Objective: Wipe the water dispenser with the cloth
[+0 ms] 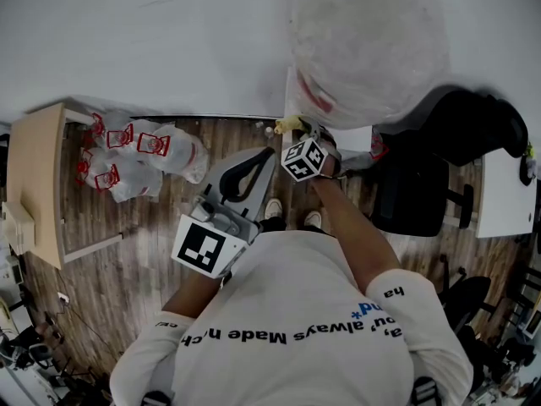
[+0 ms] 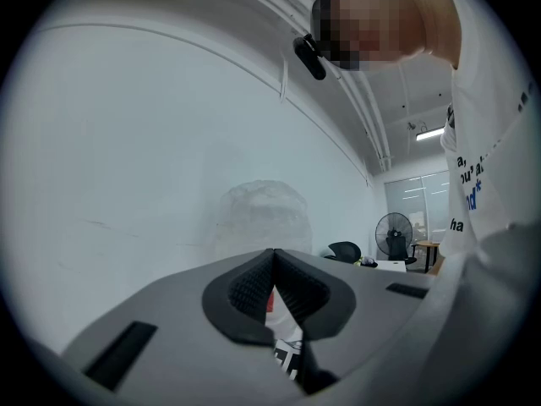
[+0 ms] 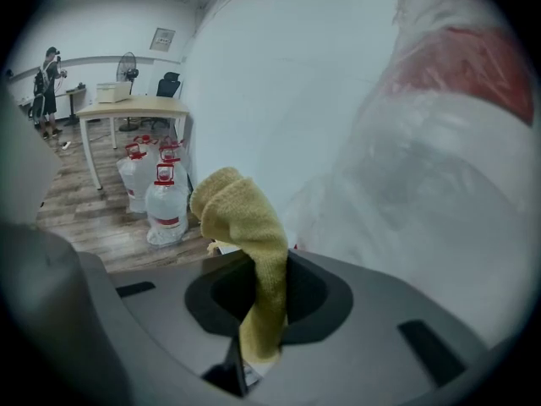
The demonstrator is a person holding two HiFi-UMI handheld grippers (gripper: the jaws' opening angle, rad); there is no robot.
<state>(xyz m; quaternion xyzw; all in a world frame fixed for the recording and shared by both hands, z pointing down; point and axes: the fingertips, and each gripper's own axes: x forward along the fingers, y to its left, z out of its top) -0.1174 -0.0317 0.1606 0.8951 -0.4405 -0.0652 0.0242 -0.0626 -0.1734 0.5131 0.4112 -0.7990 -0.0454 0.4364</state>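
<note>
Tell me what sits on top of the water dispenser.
A large water bottle wrapped in clear plastic, with a red band. The bottle's own bulk hides its neck and seat.

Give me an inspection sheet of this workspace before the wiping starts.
Surface: wood floor, with a white wall behind.
Job's things: yellow cloth, held up near the dispenser bottle, which is wrapped in clear plastic.
Clutter: water jugs bunched on the floor beside the table.
Grippers: left gripper shut, with nothing in it; right gripper shut on the cloth.
Cables: nothing seen.
Surroundings: black chair to the right, a fan across the room and a person far off.
</note>
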